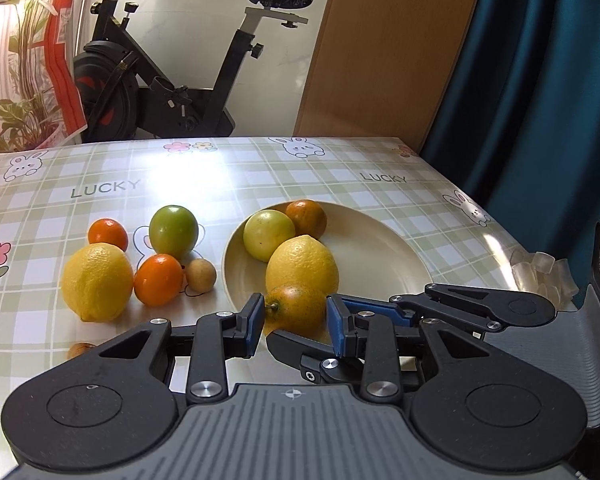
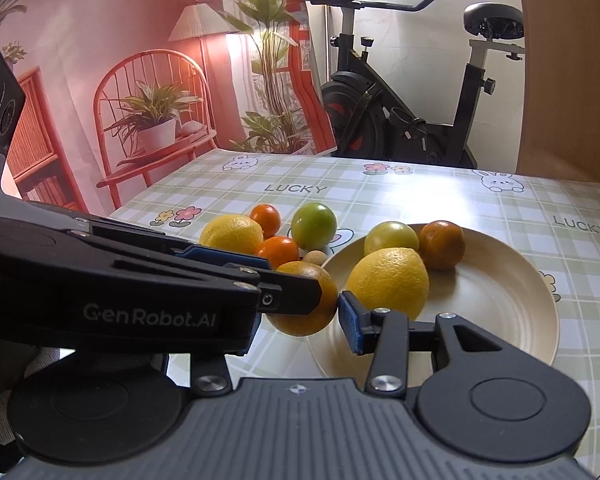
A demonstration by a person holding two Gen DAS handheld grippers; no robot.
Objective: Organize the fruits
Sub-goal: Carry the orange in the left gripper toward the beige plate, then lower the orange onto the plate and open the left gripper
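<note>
Beneath everything, the table (image 1: 340,168), glossy and slick left of the plate (image 1: 380,248): ready to send any dropped fruit rolling away from the plate toward an edge. Clamped narrowly on the mottled orange (image 1: 300,304) with both blue pads, the left gripper (image 1: 296,320), holding it at the plate's near-left rim, seemingly just clear of the surface. Set across from the plate's near-right side, the right gripper (image 2: 300,320), also narrow, one pad just beside the same orange, the other finger hidden behind the left gripper; impossible to tell whether gripping or merely alongside. Biggest hazard: crossed fingers, likely to lever the orange out of a two-point pinch on round, waxy skin. Next, the lemon (image 1: 302,266) at the plate's near side: easily knocked into the green fruit (image 1: 269,234) at the plate's far-left side, or shoved out over the rim. Smaller still, left of the plate, the tangerine (image 1: 158,280) and the little brown fruit (image 1: 200,275), close enough to be clipped by a swinging finger and scattered. Best avoided by releasing low, over the plate's bare right half.
</note>
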